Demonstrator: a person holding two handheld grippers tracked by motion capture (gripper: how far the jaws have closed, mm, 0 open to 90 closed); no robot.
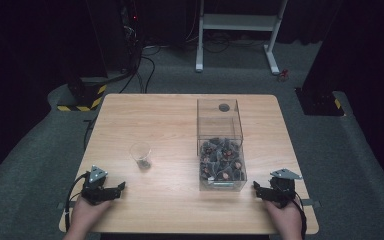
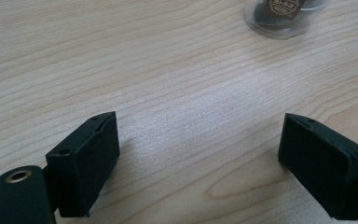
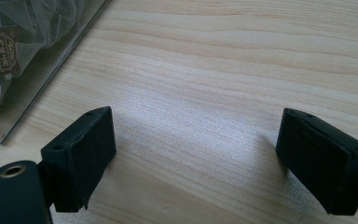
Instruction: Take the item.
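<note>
Wooden table (image 1: pixel 145 117): both grippers resting at near edge, jaws spread, gripping nothing. Cup (image 1: pixel 141 155) sitting ahead of left gripper (image 1: pixel 122 186); box (image 1: pixel 220 150) just beside right gripper (image 1: pixel 254 185). Likely packet transfer; reaching in from above seems best.

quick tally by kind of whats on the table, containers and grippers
clear plastic cup: 1
clear box of dark wrapped packets: 1
grippers: 2, the left gripper and the right gripper, both open
total: 4
The packets in the box are too many and too small to count.
</note>
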